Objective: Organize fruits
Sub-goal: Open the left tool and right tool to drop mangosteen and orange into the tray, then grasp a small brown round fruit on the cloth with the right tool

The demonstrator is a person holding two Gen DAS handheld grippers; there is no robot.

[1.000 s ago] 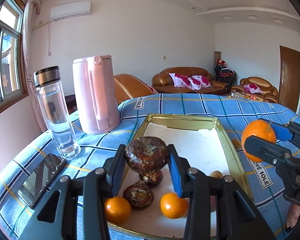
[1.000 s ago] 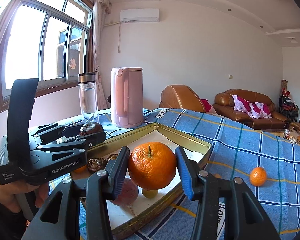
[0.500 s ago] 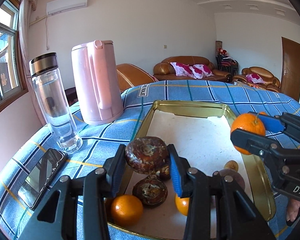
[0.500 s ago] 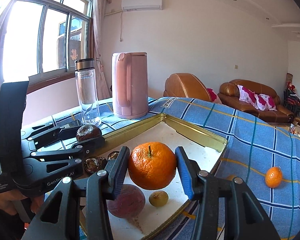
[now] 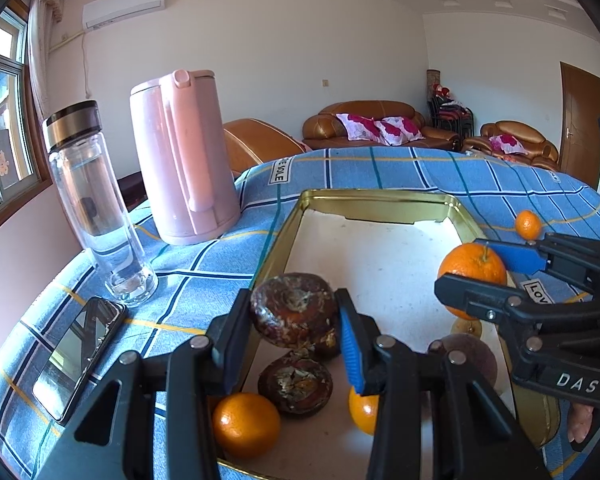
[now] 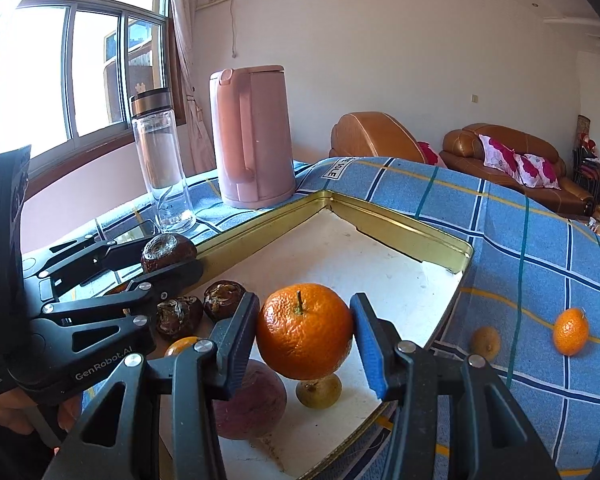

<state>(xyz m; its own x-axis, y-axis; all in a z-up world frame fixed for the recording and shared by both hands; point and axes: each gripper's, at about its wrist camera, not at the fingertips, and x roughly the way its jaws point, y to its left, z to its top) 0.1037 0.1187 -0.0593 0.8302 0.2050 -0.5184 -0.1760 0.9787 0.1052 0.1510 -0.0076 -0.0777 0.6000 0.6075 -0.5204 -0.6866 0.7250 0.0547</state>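
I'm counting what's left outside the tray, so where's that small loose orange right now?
The small orange lies on the blue tablecloth right of the tray, beside a brownish fruit.

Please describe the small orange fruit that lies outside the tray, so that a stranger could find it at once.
Start at the gold tray on the blue checked tablecloth. Look on the cloth past the tray's right side: the small mandarin lies there alone. A duller brown fruit lies beside it, but the mandarin is bright orange and farther from the tray.
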